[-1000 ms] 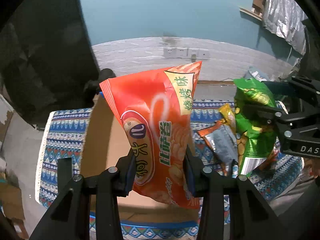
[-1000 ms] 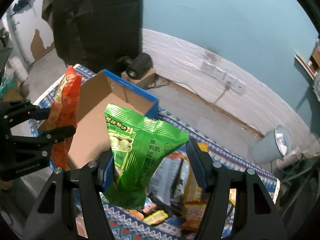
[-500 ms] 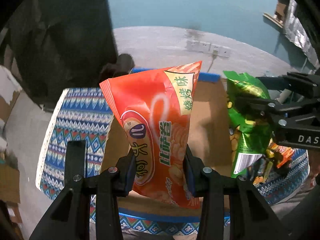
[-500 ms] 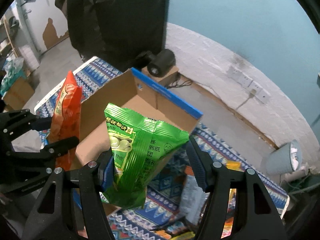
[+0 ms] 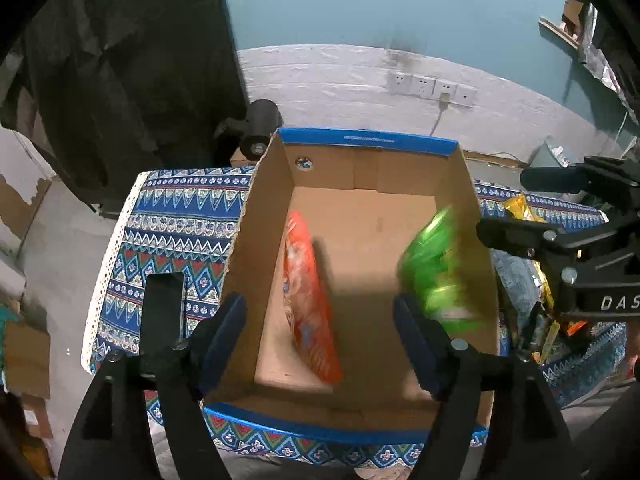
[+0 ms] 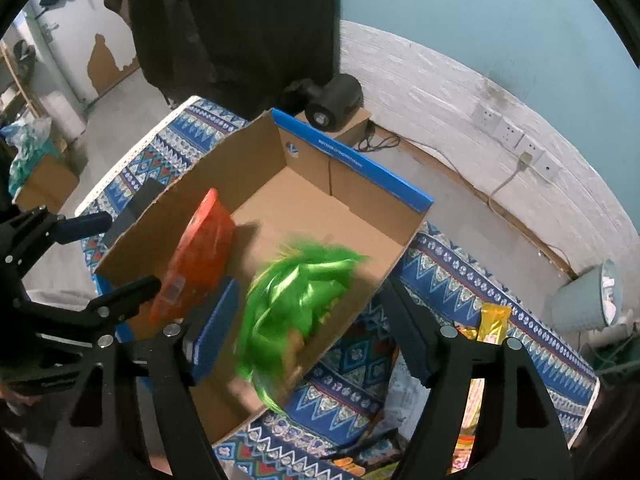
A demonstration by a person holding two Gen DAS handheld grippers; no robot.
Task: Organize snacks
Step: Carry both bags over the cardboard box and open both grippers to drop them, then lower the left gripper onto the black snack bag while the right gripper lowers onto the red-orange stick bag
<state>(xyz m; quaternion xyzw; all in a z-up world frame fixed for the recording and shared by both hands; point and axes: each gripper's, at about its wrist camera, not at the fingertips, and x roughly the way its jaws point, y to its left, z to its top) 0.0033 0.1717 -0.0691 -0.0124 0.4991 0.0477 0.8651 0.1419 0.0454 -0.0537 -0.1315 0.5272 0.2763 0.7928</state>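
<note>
An open cardboard box (image 5: 372, 146) (image 6: 352, 162) with blue rims sits on a patterned blue cloth. Inside it an orange snack bag (image 5: 308, 296) (image 6: 196, 264) drops on edge along the left part, free of any pad. A green snack bag (image 5: 436, 276) (image 6: 296, 304), blurred by motion, falls at the box's right side. My left gripper (image 5: 322, 340) hangs over the box with its jaws opening and nothing pressed between them. My right gripper (image 6: 310, 324) is above the box's right wall, jaws opening, the green bag loose below them.
Several more snack packets (image 6: 492, 320) (image 5: 520, 208) lie on the cloth (image 5: 168, 232) right of the box. A black cylinder (image 6: 340, 98) sits on a small carton behind the box. A grey bin (image 6: 588, 296) stands at far right by the white brick wall.
Both grippers opened and let go their bags. The orange and green bags dropped into the box. Both grippers came lower over the box.
</note>
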